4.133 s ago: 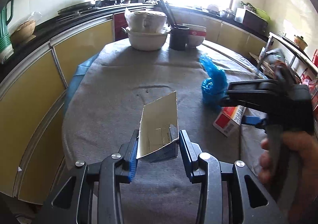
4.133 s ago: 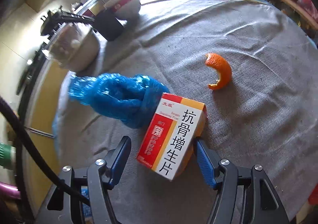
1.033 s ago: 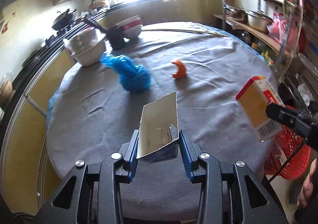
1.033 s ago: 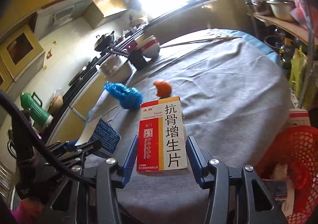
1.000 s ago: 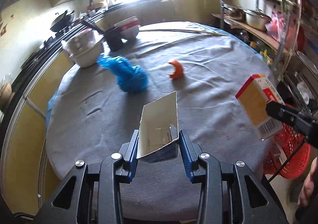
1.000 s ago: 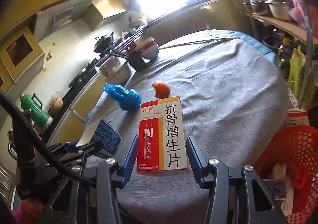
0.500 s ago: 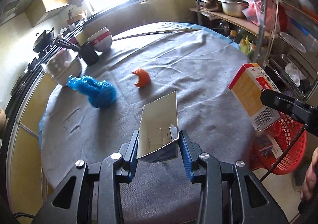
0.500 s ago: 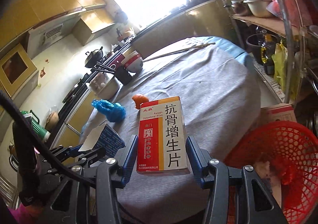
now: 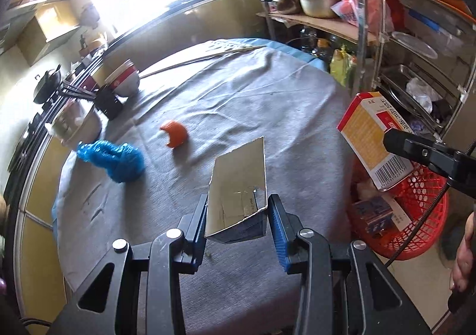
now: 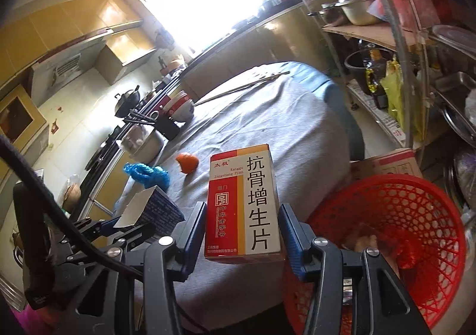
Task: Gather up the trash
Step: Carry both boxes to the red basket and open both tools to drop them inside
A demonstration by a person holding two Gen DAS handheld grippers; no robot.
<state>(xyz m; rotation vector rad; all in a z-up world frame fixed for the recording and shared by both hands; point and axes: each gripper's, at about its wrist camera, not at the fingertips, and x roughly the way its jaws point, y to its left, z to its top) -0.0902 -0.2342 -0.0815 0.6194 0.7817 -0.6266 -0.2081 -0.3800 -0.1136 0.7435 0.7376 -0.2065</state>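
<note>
Now our right claw (image 10: 242, 233) clamps the medicine box (image 10: 244, 201) above the red basket (image 10: 416, 216); our left claw (image 9: 238, 222) grips the open carton (image 9: 238, 186).

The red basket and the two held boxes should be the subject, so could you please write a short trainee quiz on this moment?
1. True or false: the left claw is shut on the open carton.
2. Which item does the right claw hold: A) orange peel, B) medicine box, C) blue bag?
3. Fill in: the red basket stands on the ____ beside the table.

Key: 1 true; 2 B; 3 floor.
</note>
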